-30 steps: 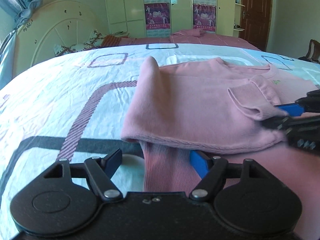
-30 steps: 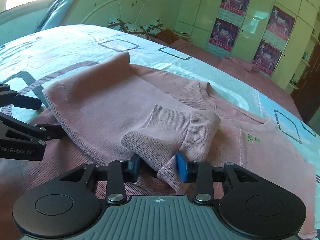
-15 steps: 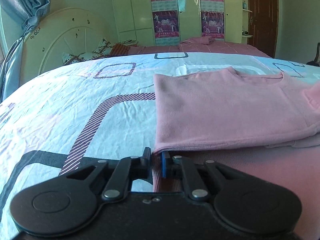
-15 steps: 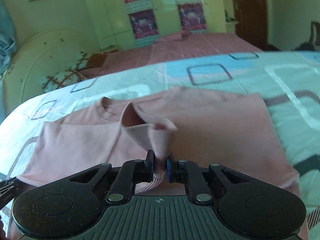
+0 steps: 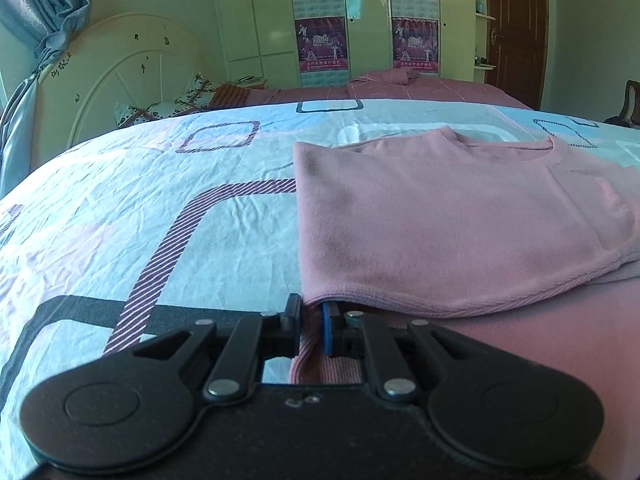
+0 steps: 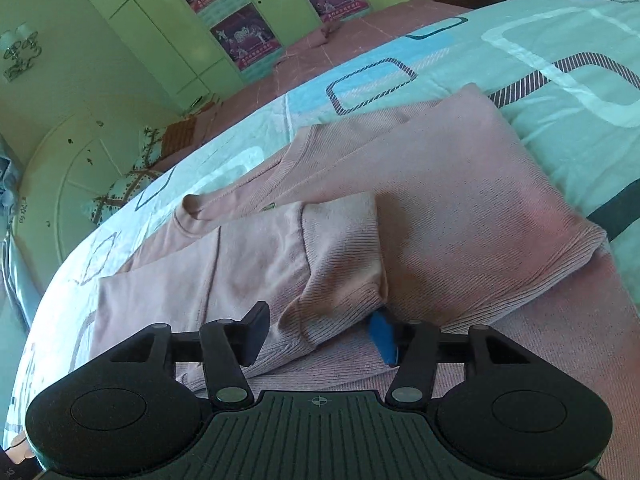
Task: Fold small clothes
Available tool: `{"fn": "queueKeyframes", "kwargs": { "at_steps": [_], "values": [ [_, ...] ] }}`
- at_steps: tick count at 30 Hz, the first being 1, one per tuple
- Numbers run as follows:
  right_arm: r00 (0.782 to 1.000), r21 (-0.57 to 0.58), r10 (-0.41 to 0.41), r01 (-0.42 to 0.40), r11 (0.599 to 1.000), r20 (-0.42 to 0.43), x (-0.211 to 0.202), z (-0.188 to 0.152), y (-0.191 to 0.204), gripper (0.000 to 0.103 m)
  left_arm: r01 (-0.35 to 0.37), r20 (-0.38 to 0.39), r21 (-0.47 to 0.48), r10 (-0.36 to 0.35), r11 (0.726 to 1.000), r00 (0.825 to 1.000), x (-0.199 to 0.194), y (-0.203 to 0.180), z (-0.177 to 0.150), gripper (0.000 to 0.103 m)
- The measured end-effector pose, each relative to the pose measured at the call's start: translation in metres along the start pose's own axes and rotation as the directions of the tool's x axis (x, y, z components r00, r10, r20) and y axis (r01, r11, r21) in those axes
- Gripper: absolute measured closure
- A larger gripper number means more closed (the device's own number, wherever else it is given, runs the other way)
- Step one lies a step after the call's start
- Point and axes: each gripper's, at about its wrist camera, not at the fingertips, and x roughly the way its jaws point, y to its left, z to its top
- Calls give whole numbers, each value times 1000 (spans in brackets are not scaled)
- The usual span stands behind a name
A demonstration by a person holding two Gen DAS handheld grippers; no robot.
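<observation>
On the patterned bed (image 5: 168, 200), the left tongs (image 5: 311, 322) at the lower centre of their frame pinch the ribbed hem of the pink sweater (image 5: 440, 216) spread to the right, while the right tongs (image 6: 320, 334) are opening around its folded-over sleeve cuff (image 6: 340, 248), pads clear of it.

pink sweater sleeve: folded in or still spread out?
Folded in. The sleeve lies across the pink sweater, cuff between the opening right gripper pads.

Sweater (image 5: 440, 216) on bed (image 5: 160, 208), sleeve (image 6: 304, 256) atop.
</observation>
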Motion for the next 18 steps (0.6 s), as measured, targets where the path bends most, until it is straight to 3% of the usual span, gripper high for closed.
{"fn": "queueKeyframes", "kwargs": {
  "at_steps": [2, 4, 8, 11, 13, 14, 16, 18],
  "values": [
    [999, -19, -28, 29, 999, 23, 1, 0, 5, 80, 1, -1, -6, -1, 1000, 1000, 0, 1, 0, 93],
    [999, -24, -42, 42, 999, 34, 1, 0, 5, 97, 2, -3, -6, -2, 1000, 1000, 0, 1, 0, 93],
    [989, -112, -101, 112, 987, 104, -13, 1, 10, 99, 11, -5, 8, -11, 1000, 1000, 0, 3, -2, 93],
    [991, -128, -133, 135, 982, 22, -1, -1, 1, 98, 25, -18, 13, -25, 1000, 1000, -1, 4, 0, 93],
    [993, -111, -119, 120, 987, 18, -6, 0, -3, 98, 56, -34, -7, -56, 998, 998, -6, 10, 3, 86],
    [994, -99, -109, 111, 989, 25, -11, 3, -5, 94, 75, -42, -19, -76, 997, 996, -10, 14, 4, 76],
    [992, -95, -111, 116, 989, 61, -22, 6, -7, 57, 103, -42, -39, -104, 994, 994, -17, 23, 5, 71],
    [987, -114, -116, 128, 985, 108, -31, 12, -7, 49, 108, -36, -61, -111, 992, 993, -23, 29, 7, 50]
  ]
}}
